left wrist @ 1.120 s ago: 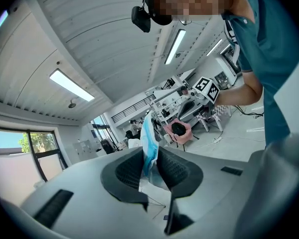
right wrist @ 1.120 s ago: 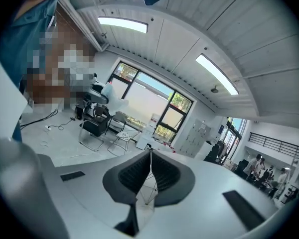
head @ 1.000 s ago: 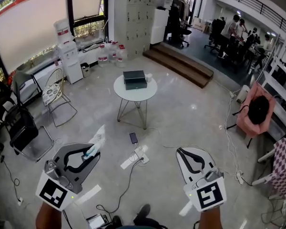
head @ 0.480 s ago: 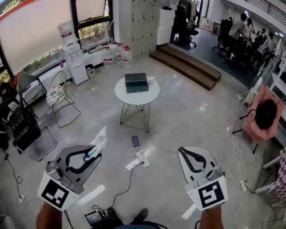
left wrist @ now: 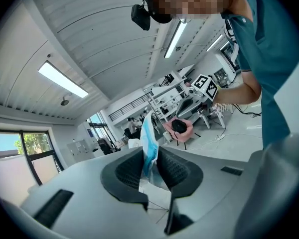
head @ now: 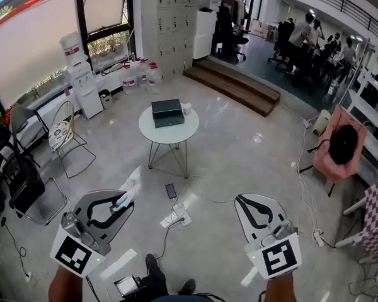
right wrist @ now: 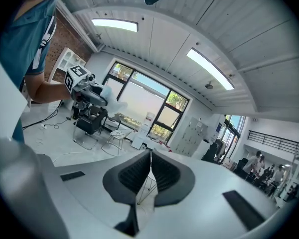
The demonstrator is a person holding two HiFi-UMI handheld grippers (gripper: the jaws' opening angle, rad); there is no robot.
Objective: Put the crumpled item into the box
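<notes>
White table (head: pixel 190 131) drifted left; crumpled item (head: pixel 130 185) stays in left tongs (head: pixel 121 204)

The left hand-held gripper (left wrist: pixel 150 152) is pinching the crumpled item (left wrist: pixel 148 133) between its jaws. Blue-and-white material is sticking up past them.

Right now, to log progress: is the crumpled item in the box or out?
Out. The left gripper is shut on the crumpled item, well short of the box on the round table.

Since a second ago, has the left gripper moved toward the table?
Yes, slightly forward: the left gripper, shut on the crumpled item, sits nearer the round table, which now shows lower and further left in the head view.
</notes>
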